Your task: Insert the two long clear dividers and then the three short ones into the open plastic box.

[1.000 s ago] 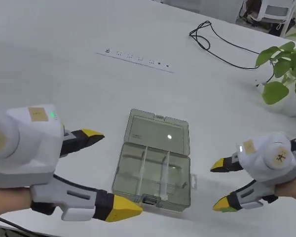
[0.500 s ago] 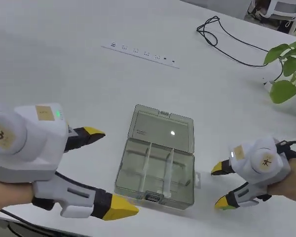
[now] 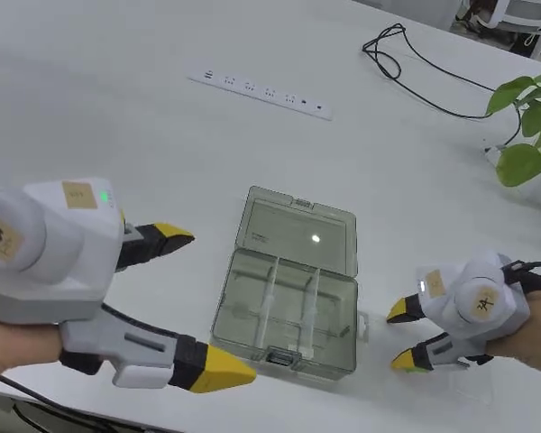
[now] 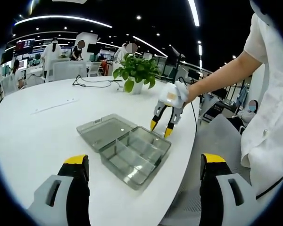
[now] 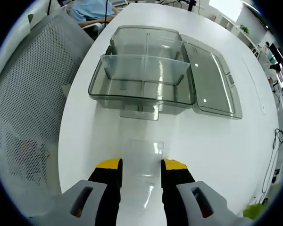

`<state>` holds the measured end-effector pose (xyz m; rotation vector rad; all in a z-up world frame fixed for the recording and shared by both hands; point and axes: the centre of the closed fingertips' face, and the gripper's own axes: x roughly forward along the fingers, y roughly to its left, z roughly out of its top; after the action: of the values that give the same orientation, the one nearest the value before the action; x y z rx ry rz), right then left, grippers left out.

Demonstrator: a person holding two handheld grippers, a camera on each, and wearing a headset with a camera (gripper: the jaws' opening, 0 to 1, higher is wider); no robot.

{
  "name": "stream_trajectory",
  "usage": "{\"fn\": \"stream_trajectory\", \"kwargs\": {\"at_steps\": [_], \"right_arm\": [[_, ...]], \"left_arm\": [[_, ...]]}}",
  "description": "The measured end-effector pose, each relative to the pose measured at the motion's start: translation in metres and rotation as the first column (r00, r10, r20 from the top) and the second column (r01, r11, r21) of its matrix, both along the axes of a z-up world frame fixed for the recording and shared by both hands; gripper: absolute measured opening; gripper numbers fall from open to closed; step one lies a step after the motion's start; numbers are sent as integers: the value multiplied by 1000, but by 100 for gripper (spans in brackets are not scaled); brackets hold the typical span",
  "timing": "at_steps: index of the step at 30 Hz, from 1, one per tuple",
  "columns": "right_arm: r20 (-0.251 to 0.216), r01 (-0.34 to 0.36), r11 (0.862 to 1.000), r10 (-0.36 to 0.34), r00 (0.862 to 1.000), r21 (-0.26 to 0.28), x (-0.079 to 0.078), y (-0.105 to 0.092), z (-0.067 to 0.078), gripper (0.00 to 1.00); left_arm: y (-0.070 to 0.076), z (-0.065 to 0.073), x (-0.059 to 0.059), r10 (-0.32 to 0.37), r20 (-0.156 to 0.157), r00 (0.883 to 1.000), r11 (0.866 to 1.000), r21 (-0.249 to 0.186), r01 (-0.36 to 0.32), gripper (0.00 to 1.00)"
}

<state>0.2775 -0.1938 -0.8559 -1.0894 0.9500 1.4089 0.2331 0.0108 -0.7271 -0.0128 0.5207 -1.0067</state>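
Right gripper view: divider lies between right gripper jaws.

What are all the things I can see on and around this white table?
table: one, white, under everything
box: one, grey-clear, lid open, mid-table
long dividers: two, clear, upright in the box
loose divider: at least one, clear, flat on the table between the right jaws
power strip: one, white, far side
cable: one, black, far right
plant: one, green, right edge
chair: one, grey mesh, beside the table
left gripper: white, yellow-tipped jaws open, left of box
right gripper: same, open, right of box
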Motion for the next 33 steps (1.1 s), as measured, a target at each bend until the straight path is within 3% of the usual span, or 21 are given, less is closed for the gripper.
{"fn": "stream_trajectory", "kwargs": {"at_steps": [12,17,24,26,33], "right_arm": [[3,17,1000,-18,1000,4,1,0,1,33],[26,49,998,-50,998,37,3,2,13,33],[79,74,992,-82,993,100,5,11,46,33],[106,76,989,-90,990,126,5,17,63,33],[160,73,971,-112,981,227,-2,45,114,33]], "left_arm": [[-2,0,-1,-4,-2,1000,1000,-2,4,100],[-1,1,0,-3,-7,1000,1000,-5,3,100],[0,10,4,7,-14,1000,1000,-19,-7,99],[0,14,6,15,-16,1000,999,-34,-16,99],[-9,30,11,34,-67,997,994,-105,-40,93]]}}
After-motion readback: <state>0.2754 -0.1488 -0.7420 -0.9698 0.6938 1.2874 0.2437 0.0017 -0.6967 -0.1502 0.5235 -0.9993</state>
